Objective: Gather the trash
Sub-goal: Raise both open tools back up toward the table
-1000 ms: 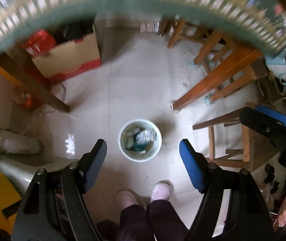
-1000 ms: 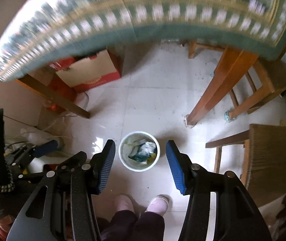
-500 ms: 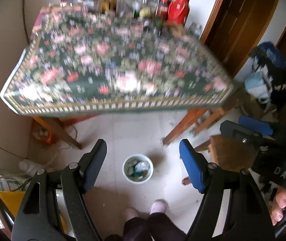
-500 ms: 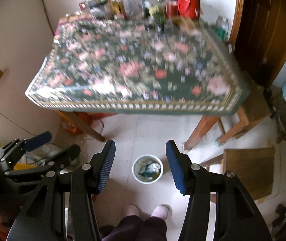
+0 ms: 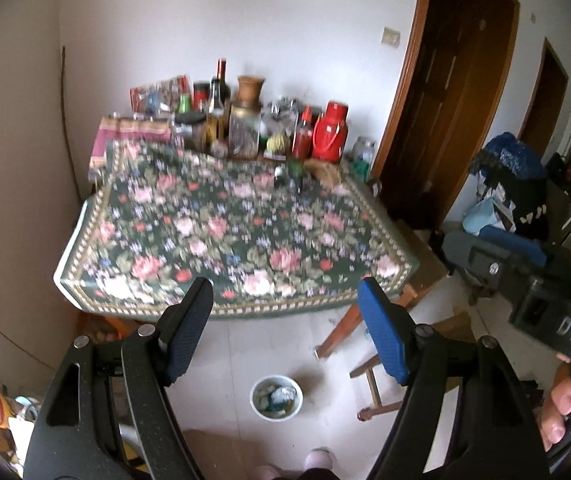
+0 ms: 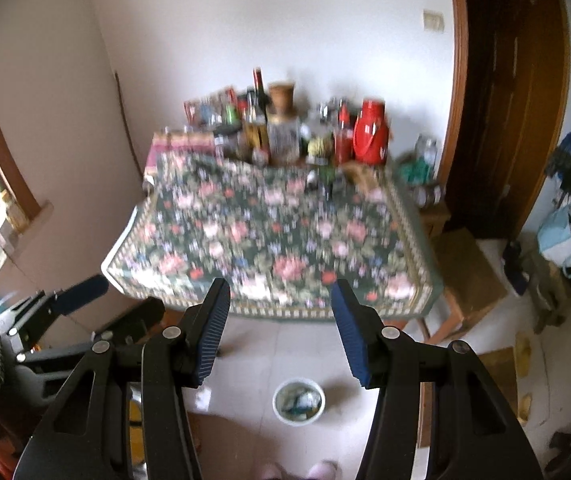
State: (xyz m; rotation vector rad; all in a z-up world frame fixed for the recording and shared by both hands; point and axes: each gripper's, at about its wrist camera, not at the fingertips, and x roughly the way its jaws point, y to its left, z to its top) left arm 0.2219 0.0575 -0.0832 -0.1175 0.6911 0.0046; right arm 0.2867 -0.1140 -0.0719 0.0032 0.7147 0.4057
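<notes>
- both views have lifted from the floor under the counter to look down over the whole counter [image 5: 221, 232], a wooden table under a dark green flowered cloth, its near stretch bare of litter as far as the blur lets me tell.
- bottles, jars and a red thermos jug [image 5: 330, 130] crowd its far edge by the wall; whether any of that is trash i cannot tell.
- left hand-held gripper [image 5: 285, 332], black with blue pads, stands released and empty, jaws well apart.
- right hand-held gripper [image 6: 279, 330] is likewise released with nothing between its pads; its jaws have just been opening a little.
- small round white waste bin [image 5: 276, 398] sits on the pale tiled floor in front of the counter, already holding crumpled paper and wrappers.
- judged from this, some trash is binned; what is left is finding the next piece, probably on the counter.
</notes>
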